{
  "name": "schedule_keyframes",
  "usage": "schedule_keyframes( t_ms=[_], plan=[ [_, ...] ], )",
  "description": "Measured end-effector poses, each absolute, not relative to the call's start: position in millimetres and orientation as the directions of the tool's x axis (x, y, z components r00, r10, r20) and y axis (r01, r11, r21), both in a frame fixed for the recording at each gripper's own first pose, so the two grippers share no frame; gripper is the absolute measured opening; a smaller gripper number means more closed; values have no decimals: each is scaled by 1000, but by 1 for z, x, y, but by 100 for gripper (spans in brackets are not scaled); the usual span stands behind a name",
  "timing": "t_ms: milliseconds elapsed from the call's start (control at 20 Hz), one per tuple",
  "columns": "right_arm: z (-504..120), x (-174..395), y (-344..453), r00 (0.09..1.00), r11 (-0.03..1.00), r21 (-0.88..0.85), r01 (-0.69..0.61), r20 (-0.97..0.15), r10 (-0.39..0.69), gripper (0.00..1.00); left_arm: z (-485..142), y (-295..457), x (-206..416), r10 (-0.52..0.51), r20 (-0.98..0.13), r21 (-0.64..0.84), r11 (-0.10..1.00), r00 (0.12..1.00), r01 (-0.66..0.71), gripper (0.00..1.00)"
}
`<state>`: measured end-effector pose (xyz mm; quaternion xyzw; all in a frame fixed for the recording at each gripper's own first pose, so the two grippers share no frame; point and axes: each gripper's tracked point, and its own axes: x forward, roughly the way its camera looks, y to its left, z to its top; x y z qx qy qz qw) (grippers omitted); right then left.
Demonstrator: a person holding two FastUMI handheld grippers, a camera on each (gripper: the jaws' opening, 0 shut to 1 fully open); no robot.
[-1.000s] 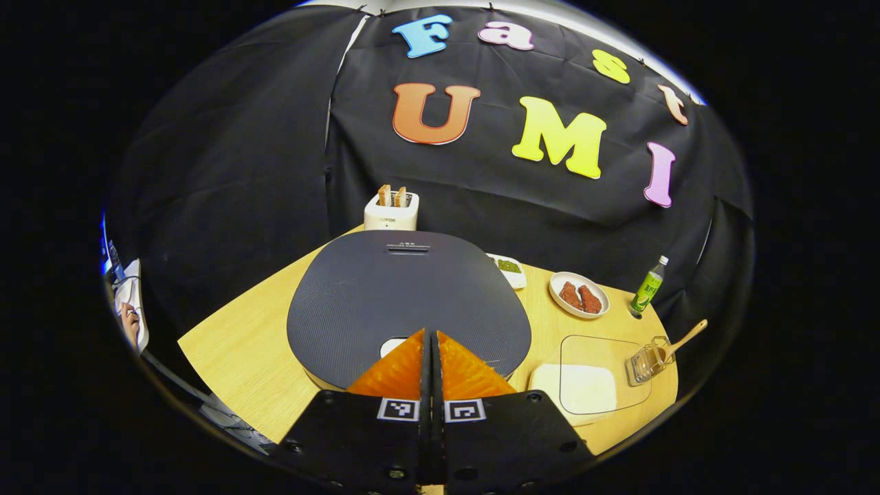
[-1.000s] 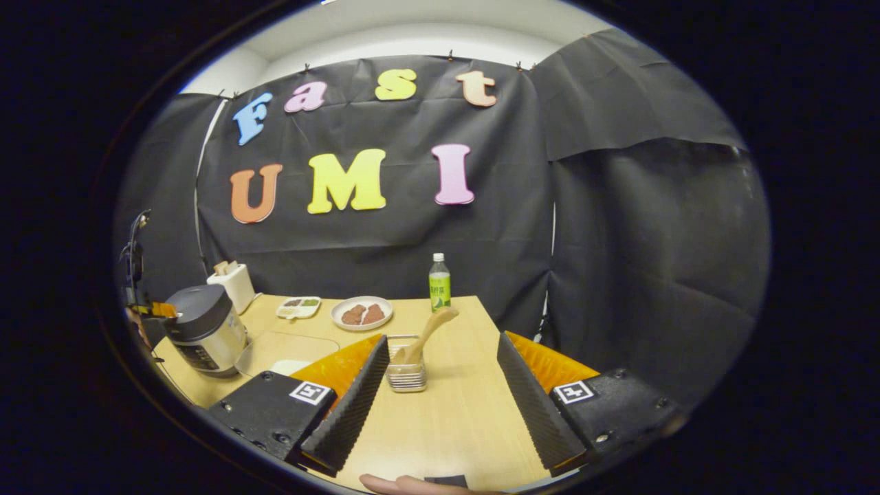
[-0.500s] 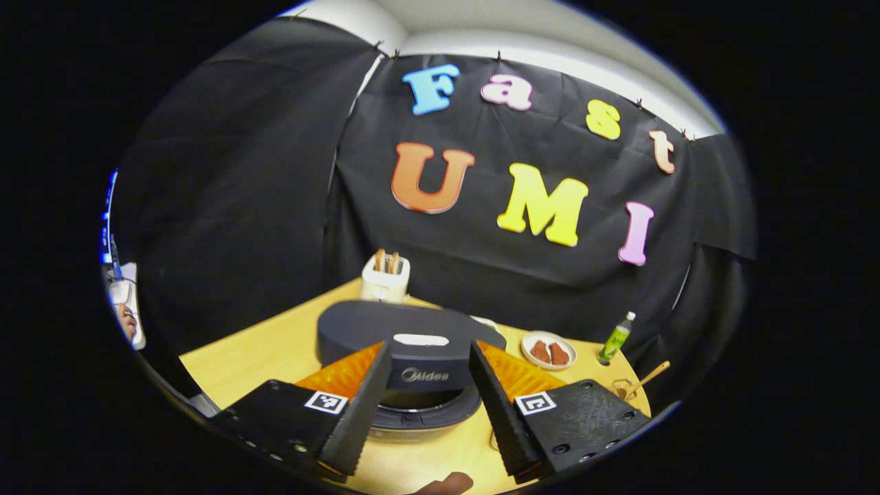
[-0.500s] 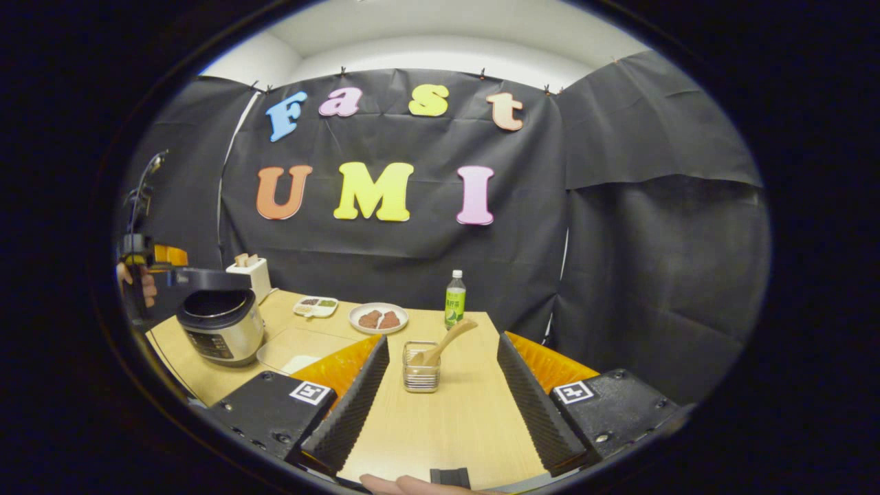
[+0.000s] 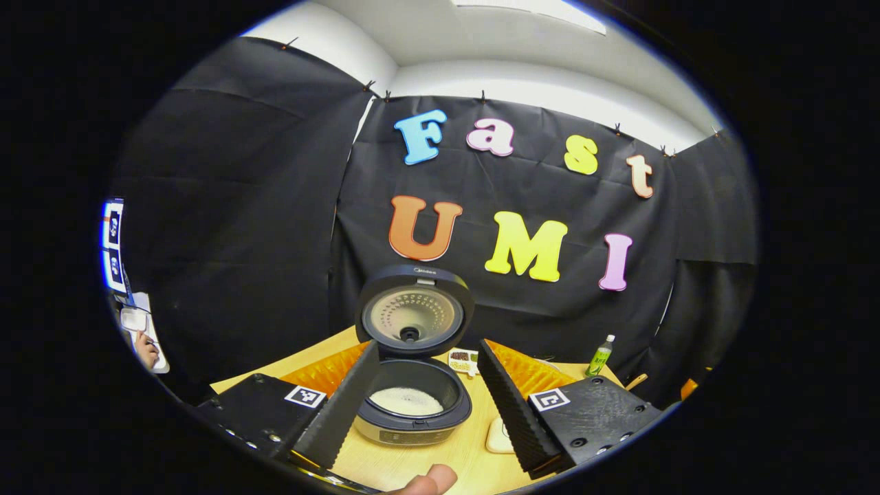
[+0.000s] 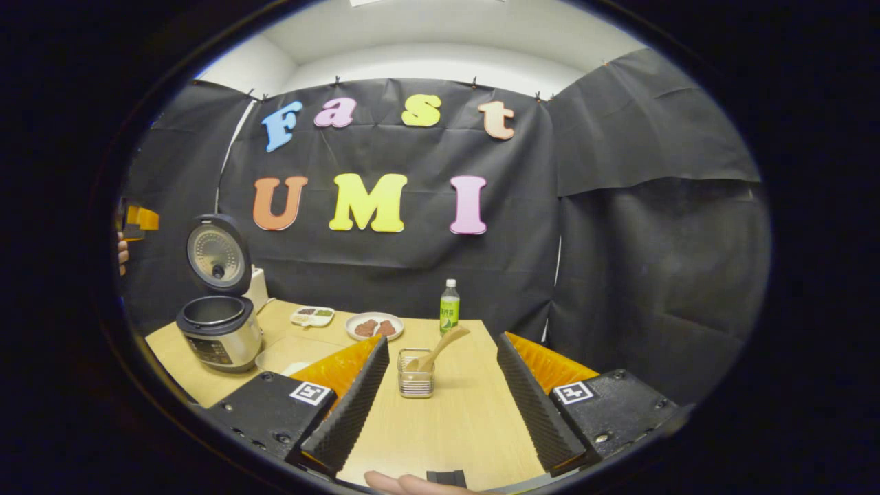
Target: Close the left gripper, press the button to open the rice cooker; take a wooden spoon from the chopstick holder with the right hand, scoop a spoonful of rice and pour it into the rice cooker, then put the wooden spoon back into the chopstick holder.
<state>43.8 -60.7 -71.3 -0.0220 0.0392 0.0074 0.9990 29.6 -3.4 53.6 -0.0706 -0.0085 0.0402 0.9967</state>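
Lid (image 5: 415, 311) now up; rice (image 5: 406, 401) inside.

Rice cooker (image 6: 218, 333): silvery body, dark grey rim, raised lid (image 5: 415, 311) dark outside, pale metal inside with dotted hole pattern. White rice (image 5: 406, 401) in pot. Table (image 6: 447, 419): light wood grain. Bottle (image 6: 449, 307): green label, white cap. White plate (image 6: 375, 326) with reddish-brown pieces. Wooden spoon (image 6: 440, 346): pale tan. Chopstick holder (image 6: 415, 373): clear with silvery wire. Gripper bodies: black, square black-and-white markers.
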Motion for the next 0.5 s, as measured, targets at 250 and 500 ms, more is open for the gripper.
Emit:
schedule_keyframes(
  t_ms=[250,500],
  plan=[
    [-91,81,-64,994,999,-6,-33,-109,32,100,81,-16,-2,94,89,-96,992,992,-85,94],
    [-119,140,-56,987,996,68,-57,-145,66,100,77,-32,-14,103,105,-54,994,989,-98,94]
  ],
)
